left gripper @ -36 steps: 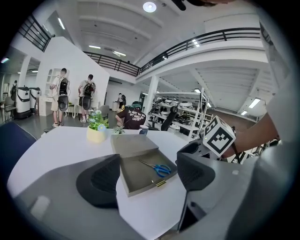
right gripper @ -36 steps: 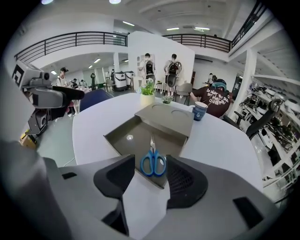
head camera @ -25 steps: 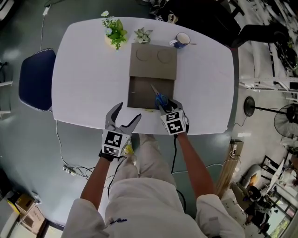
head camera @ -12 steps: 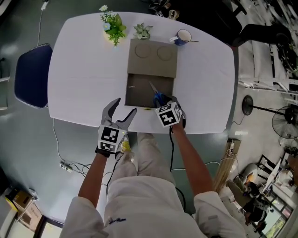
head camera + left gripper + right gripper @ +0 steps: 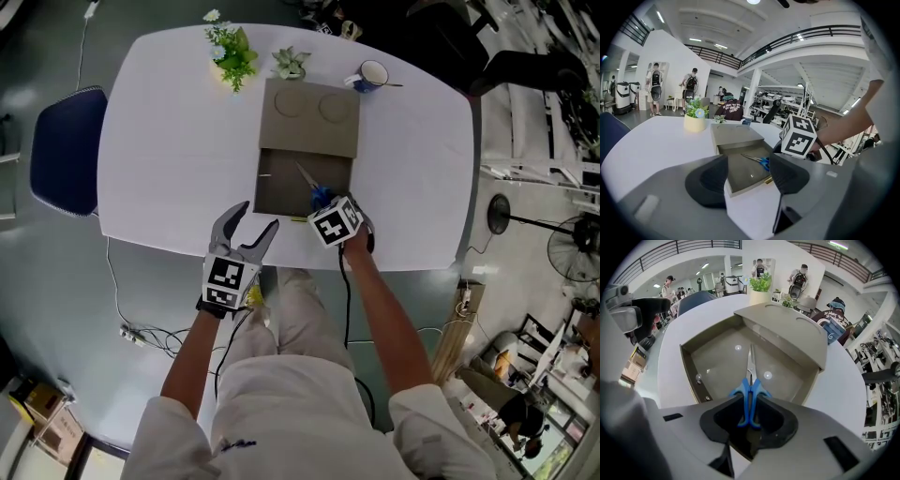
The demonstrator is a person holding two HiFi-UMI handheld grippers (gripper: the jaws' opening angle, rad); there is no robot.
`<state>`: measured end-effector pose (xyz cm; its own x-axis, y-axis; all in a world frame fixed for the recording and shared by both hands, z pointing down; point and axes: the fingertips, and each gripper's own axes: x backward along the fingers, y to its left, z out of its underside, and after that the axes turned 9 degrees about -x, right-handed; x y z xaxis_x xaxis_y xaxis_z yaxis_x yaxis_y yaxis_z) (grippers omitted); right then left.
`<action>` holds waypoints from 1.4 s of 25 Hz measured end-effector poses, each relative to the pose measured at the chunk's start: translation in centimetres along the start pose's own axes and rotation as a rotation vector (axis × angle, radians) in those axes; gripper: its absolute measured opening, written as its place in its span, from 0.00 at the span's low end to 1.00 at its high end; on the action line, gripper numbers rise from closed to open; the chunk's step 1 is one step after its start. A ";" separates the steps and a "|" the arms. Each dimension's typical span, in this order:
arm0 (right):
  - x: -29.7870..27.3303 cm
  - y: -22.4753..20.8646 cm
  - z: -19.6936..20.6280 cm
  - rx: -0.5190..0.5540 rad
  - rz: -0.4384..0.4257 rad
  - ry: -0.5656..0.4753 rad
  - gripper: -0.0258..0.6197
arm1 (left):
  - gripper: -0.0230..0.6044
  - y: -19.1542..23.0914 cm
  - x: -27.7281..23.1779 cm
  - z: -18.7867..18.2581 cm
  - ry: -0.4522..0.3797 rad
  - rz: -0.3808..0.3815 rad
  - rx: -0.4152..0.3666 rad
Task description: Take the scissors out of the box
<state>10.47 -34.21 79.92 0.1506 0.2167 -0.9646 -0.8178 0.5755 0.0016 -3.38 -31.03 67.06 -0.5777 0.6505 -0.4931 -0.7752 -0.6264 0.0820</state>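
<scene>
An open grey-brown box (image 5: pixel 274 197) lies on the white table, its lid (image 5: pixel 309 117) pushed to the far side. Blue-handled scissors (image 5: pixel 316 191) lie in the box at its near right, blades pointing away. My right gripper (image 5: pixel 325 202) points steeply down into the box. Its jaws are closing, and the fingertips touch both sides of the blue handles (image 5: pixel 750 401); the blades (image 5: pixel 750 363) stick out ahead. My left gripper (image 5: pixel 255 217) hovers at the table's near edge, left of the box. Its jaws are closing with nothing between them (image 5: pixel 749 174).
At the table's far side stand a pot of flowers (image 5: pixel 230 61), a small plant (image 5: pixel 289 64) and a mug (image 5: pixel 368 75). A blue chair (image 5: pixel 66 150) stands left of the table (image 5: pixel 169 159). The person's legs are close to the near edge.
My right gripper has tipped further down and sunk onto the scissors' handles, and its jaws have narrowed. The left gripper's jaws have narrowed a little; it has stayed in place.
</scene>
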 end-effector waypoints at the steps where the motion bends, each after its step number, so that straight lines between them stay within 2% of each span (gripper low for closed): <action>1: 0.0 0.0 0.0 -0.002 0.000 0.002 0.18 | 0.47 -0.1 0.0 0.0 -0.001 0.002 0.003; 11: -0.2 -0.1 0.0 -0.024 -0.006 -0.013 0.18 | 0.44 -0.4 0.0 1.0 0.024 0.012 0.000; 23: -0.1 0.0 0.2 -0.038 -0.017 -0.029 0.18 | 0.43 -0.5 0.8 0.9 0.018 0.010 0.011; 28: 0.3 -0.1 0.1 -0.064 -0.047 -0.032 0.18 | 0.42 -0.6 1.4 0.5 0.010 0.010 0.001; 35: 3.7 -1.0 -0.8 -0.159 -0.035 -0.140 0.18 | 0.40 -0.2 3.1 1.4 0.013 -0.020 0.020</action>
<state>11.38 -34.62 76.11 0.2470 0.3131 -0.9170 -0.8864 0.4553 -0.0833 -5.39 -28.33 66.73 -0.5587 0.6570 -0.5062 -0.7916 -0.6044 0.0893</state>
